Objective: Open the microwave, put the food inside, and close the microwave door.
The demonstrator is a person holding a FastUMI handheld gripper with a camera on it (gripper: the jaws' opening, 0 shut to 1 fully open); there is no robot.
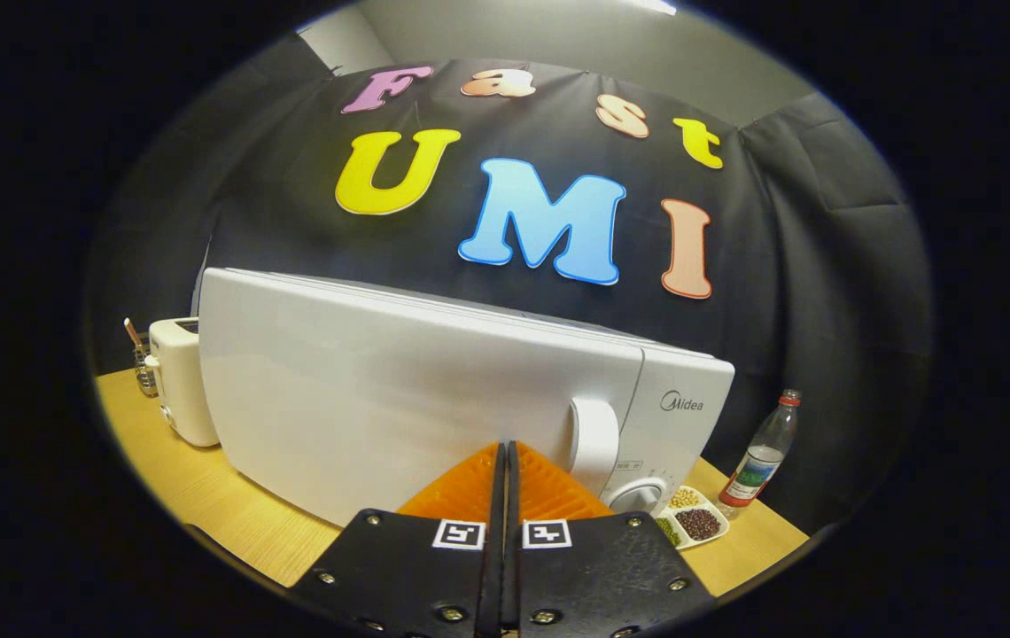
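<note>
- Facing the microwave, I hold the claw with its fingers pressed together, gripping nothing, just before the closed door.
- Door handle: upright, just right of the fingertips; I judge the closed claw is poised to hook it.
- Food: a compartment dish sits on the table beside the dial, near a bottle.
- Toaster: left of the microwave, clear of the door.

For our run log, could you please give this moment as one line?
gripper: shut, empty, fingertips at door | microwave: door closed | handle: just beside fingers | food: not loaded
</note>
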